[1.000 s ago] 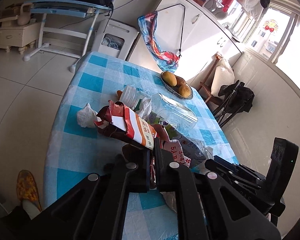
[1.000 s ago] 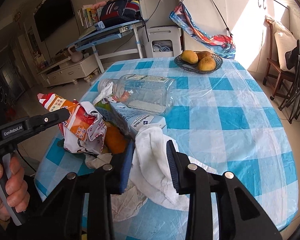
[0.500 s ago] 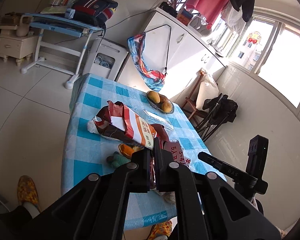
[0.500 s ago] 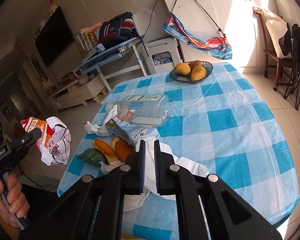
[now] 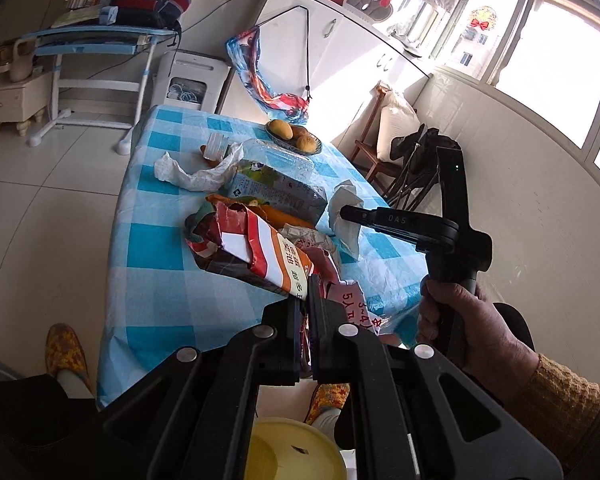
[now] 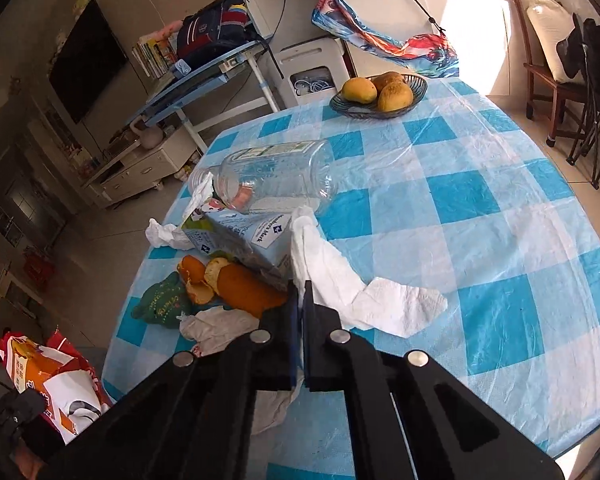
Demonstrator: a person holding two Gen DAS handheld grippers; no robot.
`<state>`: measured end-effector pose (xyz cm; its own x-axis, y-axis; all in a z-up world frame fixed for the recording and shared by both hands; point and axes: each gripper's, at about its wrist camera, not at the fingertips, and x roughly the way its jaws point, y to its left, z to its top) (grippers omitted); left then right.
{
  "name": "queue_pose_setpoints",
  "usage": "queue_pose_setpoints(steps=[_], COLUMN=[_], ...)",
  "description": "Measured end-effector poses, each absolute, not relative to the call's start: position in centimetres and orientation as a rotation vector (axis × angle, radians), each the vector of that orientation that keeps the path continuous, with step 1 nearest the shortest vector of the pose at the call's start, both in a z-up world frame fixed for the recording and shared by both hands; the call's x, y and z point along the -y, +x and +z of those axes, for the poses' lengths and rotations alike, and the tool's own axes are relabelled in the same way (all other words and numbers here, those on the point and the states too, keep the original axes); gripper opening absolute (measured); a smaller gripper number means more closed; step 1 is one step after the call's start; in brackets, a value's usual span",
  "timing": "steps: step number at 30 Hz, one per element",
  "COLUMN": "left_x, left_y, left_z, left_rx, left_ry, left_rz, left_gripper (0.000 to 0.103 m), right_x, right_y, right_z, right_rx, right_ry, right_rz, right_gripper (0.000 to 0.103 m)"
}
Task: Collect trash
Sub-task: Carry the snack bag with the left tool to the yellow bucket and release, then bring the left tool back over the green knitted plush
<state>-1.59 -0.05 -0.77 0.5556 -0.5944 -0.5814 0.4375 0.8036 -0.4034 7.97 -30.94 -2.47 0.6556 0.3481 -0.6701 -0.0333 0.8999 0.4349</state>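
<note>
My left gripper (image 5: 308, 304) is shut on a crumpled red, orange and white snack wrapper (image 5: 260, 248), held in the air off the table's near edge above a yellow bin (image 5: 292, 452). The same wrapper (image 6: 52, 376) shows at the lower left of the right wrist view. My right gripper (image 6: 302, 292) is shut on a white tissue (image 6: 340, 276) that trails over the checked tablecloth (image 6: 480, 200). From the left wrist view, the right gripper (image 5: 344, 212) has that tissue (image 5: 346, 232) hanging at its tip, with a hand (image 5: 468, 324) on its handle.
Near the tissue lie a milk carton (image 6: 252, 240), a clear plastic jar (image 6: 272, 180) on its side, orange peels (image 6: 236, 284), a green packet (image 6: 160, 304) and crumpled tissues (image 6: 220, 324). A fruit bowl (image 6: 380, 96) stands at the far edge. A slippered foot (image 5: 66, 348) is on the floor beside the table.
The left gripper carried the wrapper back off the table to above the yellow bin. The right jaws, open around the tissue a second ago, closed on it.
</note>
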Motion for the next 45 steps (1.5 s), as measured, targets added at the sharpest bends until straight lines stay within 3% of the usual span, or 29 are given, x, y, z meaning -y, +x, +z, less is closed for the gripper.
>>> queue_pose_setpoints(steps=[8,13,20,22,23,24,26,31,35,45], left_x=[1.6,1.9,2.0,1.8,1.8,1.6,1.4,0.5,0.3,4.0], left_y=[-6.2,-8.9,-11.8,-12.0,-12.0,-12.0,-12.2,-10.1,-4.9,10.2], left_z=[-4.3,-5.8,-8.9,-9.2,-9.1,-8.9,-8.7,-6.5,-4.0,-5.4], left_rx=[-0.939,-1.020,-1.213,-1.246,-1.248,-1.246,-1.241,-1.122,-1.021,-1.022], left_ry=[-0.088,-0.003,0.131,0.133,0.129,0.129,0.128,0.078,0.025,-0.027], left_rz=[-0.665,-0.688,-0.687,-0.693,-0.694,-0.688,-0.683,-0.600,-0.508,-0.386], left_gripper=[0.005,0.005,0.008,0.014,0.021,0.032,0.043,0.044,0.053,0.053], right_x=[32.0,28.3,20.7,19.6,19.3,19.2,19.4,21.8,23.8,27.7], right_y=[1.5,-3.0,-7.4,-7.3,-7.1,-6.9,-6.7,-6.1,-3.9,3.7], right_z=[2.3,-0.4,-6.4,-6.7,-6.8,-6.7,-6.7,-5.6,-3.1,0.7], right_rx=[-0.724,-0.923,-1.315,-1.351,-1.359,-1.361,-1.354,-1.228,-1.095,-0.862], right_ry=[0.573,0.626,0.452,0.390,0.365,0.351,0.358,0.467,0.493,0.530], right_rz=[0.439,0.569,0.567,0.536,0.523,0.515,0.502,0.486,0.428,0.341], right_gripper=[0.002,0.002,0.004,0.025,0.057,0.072,0.072,0.073,0.076,0.083])
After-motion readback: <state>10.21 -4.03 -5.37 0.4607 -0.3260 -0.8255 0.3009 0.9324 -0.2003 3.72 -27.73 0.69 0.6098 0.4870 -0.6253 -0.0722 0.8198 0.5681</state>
